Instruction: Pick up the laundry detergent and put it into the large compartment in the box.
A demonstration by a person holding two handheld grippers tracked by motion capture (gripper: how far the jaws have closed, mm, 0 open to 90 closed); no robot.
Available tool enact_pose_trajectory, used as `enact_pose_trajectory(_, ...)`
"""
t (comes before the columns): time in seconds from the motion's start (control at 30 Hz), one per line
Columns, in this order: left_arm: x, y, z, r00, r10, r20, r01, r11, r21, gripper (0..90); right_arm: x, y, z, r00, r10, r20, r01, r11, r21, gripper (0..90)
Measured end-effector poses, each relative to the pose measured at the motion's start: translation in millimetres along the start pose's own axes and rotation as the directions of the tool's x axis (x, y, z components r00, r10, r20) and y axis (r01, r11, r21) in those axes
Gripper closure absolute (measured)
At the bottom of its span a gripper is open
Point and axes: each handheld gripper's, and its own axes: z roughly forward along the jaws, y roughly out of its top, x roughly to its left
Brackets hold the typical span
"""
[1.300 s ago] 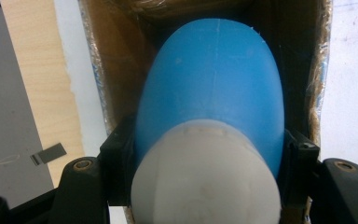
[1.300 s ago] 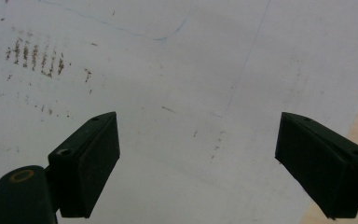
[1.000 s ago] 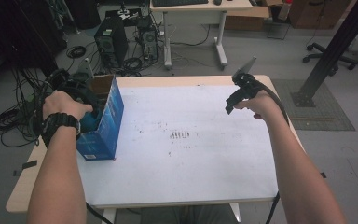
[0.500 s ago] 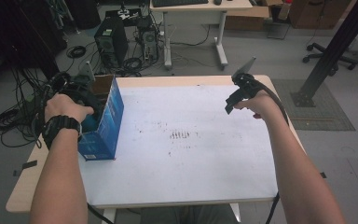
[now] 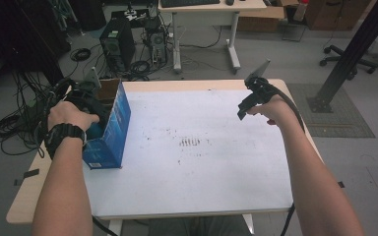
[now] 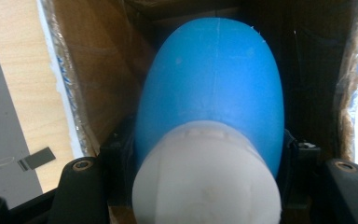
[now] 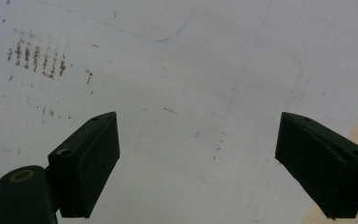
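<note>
Blue and smooth, that rounded plastic bottle with the matte white cap (image 6: 209, 126) sits clamped between the jaws of our left gripper (image 6: 205, 186), pads pressed on its flanks just above the cap. We've got it down inside the open blue cardboard box (image 5: 112, 129), brown raw-card walls rising on both sides, at the left edge of the desk (image 5: 202, 187). Its long axis runs straight away from the gripper into the box, cap end toward us, so any lift has to come back along that line to clear the walls. How deep the far end reaches we can't quite tell; the box interior is dark there.

Over near the far right corner, our right gripper (image 5: 248, 101) hangs above the scuffed white desktop with jaws spread wide and nothing between them, well apart from the box. Clearly the left hand (image 5: 69, 115) is the nearer one.
</note>
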Motion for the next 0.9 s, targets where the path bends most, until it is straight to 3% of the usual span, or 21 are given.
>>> enact_pose_trajectory(0.9, 0.3, -1.9, 5.8, 1.0000, 0.005, -0.008, -0.005, 0.9999, -0.016, 37.1, -1.9, -0.9, -1.1, 1.0000, 0.001, 0.001, -0.001, 1.000, -0.005, 13.6)
